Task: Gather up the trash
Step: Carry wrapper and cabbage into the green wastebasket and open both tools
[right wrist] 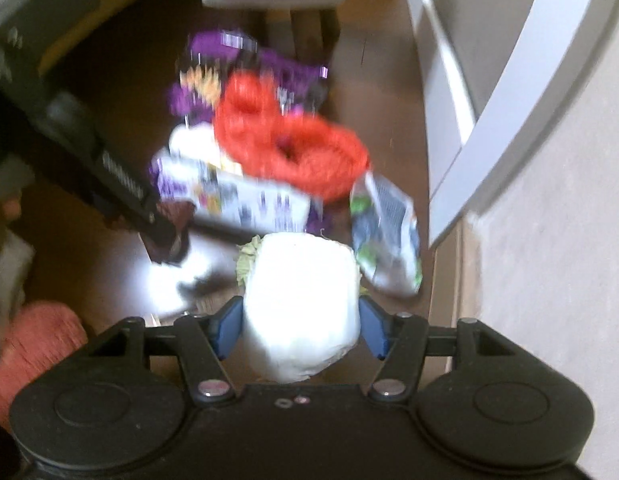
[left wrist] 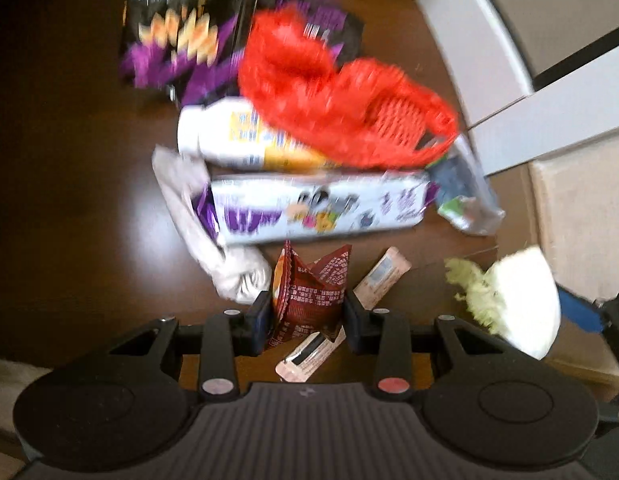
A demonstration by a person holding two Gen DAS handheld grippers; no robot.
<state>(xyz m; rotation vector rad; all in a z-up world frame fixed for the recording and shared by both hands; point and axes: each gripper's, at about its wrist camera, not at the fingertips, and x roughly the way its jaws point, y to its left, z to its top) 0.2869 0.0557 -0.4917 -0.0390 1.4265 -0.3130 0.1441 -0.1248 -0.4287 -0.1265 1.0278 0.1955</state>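
**Both grippers loaded, the pile ahead**

The left gripper point(left wrist: 305, 312) had its fingers closed on a dark red snack wrapper point(left wrist: 309, 292), which stood up between them. The right gripper point(right wrist: 301, 326) held a white cabbage chunk point(right wrist: 301, 308) between its blue fingers point(right wrist: 229, 326) — pinched at both sides, its leafy green end pointing away.

The rest of the trash lay just beyond on the dark floor point(left wrist: 69, 160): a long printed carton point(left wrist: 321, 208) with its long axis running left to right, a white bottle point(left wrist: 233, 136) behind it, a red mesh bag point(left wrist: 333, 92) draped on top, a purple snack bag point(left wrist: 177, 28) farthest. A small wrapper point(left wrist: 383, 280) lay nearest the left fingers — probably that hand's next pickup once emptied.
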